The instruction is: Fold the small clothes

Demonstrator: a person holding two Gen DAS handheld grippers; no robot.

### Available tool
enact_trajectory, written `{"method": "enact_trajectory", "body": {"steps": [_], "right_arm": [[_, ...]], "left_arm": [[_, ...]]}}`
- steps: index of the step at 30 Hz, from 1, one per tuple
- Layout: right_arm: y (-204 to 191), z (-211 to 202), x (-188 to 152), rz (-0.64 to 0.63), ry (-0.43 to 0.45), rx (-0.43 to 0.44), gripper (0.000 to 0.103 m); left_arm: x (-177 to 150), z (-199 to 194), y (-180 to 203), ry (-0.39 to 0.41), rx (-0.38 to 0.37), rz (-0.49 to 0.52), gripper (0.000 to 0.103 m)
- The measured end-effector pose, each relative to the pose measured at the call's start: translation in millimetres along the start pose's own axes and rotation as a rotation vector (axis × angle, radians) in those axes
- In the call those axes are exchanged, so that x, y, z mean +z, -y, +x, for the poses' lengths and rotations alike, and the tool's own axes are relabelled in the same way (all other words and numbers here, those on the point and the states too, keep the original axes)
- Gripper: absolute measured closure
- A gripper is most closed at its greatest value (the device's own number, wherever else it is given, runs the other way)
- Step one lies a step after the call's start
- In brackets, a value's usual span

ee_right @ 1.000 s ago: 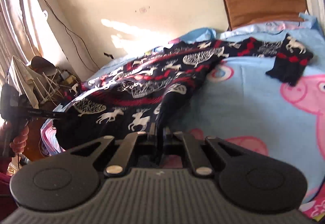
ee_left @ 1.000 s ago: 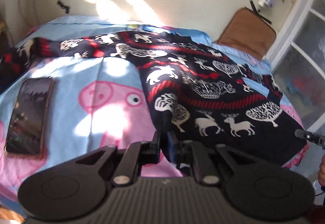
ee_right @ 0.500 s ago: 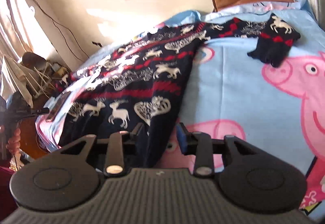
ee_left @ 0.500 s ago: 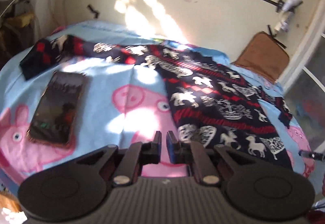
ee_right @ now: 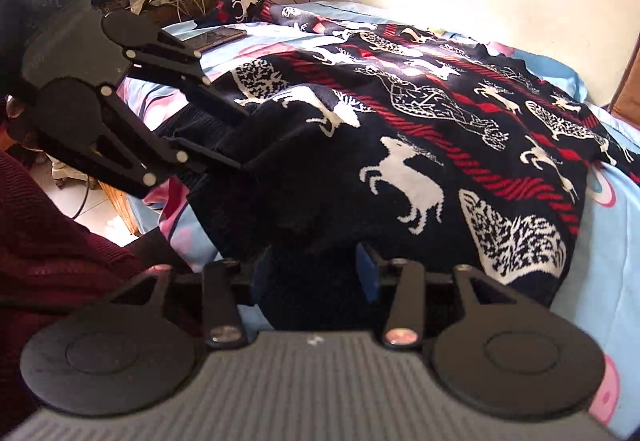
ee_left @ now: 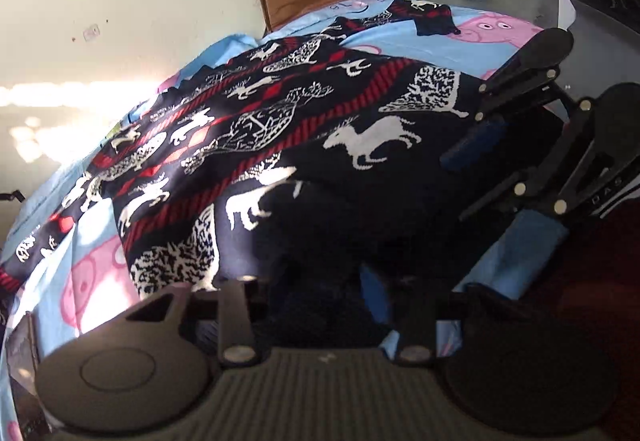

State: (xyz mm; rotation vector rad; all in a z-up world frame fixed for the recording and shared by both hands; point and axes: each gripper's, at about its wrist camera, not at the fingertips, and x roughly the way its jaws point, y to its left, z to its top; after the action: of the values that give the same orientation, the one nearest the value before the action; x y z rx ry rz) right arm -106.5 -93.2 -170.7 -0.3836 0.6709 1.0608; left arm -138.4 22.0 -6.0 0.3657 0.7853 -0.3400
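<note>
Reindeer-pattern sweater [ee_right: 440, 113] lies spread on the cartoon-pig bedsheet [ee_right: 608, 241], hem at its near edge. Left gripper [ee_left: 320, 305] and right gripper [ee_right: 308, 273] both straddle the hem, jaws opening, cloth between, not pinched. Likely re-gripping for a fold: next needs both closing on the hem.

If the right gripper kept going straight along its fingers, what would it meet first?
Most likely the dark patterned sweater. The right gripper has opening jaws, with the sweater's near hem already between them, so further travel would only push into that fabric lying on the blue cartoon blanket. Depth is uncertain.
</note>
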Motion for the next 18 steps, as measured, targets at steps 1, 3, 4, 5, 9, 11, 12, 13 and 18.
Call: {"method": "enact_trajectory", "body": {"steps": [1, 3, 4, 5, 9, 11, 12, 13, 18], "right_arm": [[2, -1, 2, 0.01, 0.006, 0.001, 0.079], [13, -5, 7, 0.067, 0.013, 0.036, 0.096], [15, -10, 10, 0.094, 0.024, 0.056, 0.097], [17, -15, 11, 0.103, 0.028, 0.078, 0.097], [6, -29, 12, 0.071, 0.008, 0.175, 0.097], [6, -19, 3, 0.063, -0.048, 0.162, 0.097], [9, -11, -1, 0.087, -0.081, 0.158, 0.097], [13, -2, -5, 0.123, -0.109, 0.171, 0.097], [24, -11, -9, 0.174, -0.09, 0.253, 0.093]], "left_arm": [[0, -1, -7, 0.008, -0.037, -0.03, 0.088], [1, -7, -12, 0.024, -0.059, -0.058, 0.094], [2, -15, -14, 0.041, -0.077, -0.071, 0.094], [1, -23, -17, 0.053, -0.093, -0.081, 0.095], [-5, -53, -24, 0.055, -0.111, -0.075, 0.095], [-12, -52, -23, 0.01, -0.111, -0.056, 0.097], [-15, -47, -21, -0.018, -0.112, -0.049, 0.097], [-18, -41, -18, -0.049, -0.109, -0.044, 0.097], [-20, -43, -20, -0.068, -0.162, -0.003, 0.093]]}}
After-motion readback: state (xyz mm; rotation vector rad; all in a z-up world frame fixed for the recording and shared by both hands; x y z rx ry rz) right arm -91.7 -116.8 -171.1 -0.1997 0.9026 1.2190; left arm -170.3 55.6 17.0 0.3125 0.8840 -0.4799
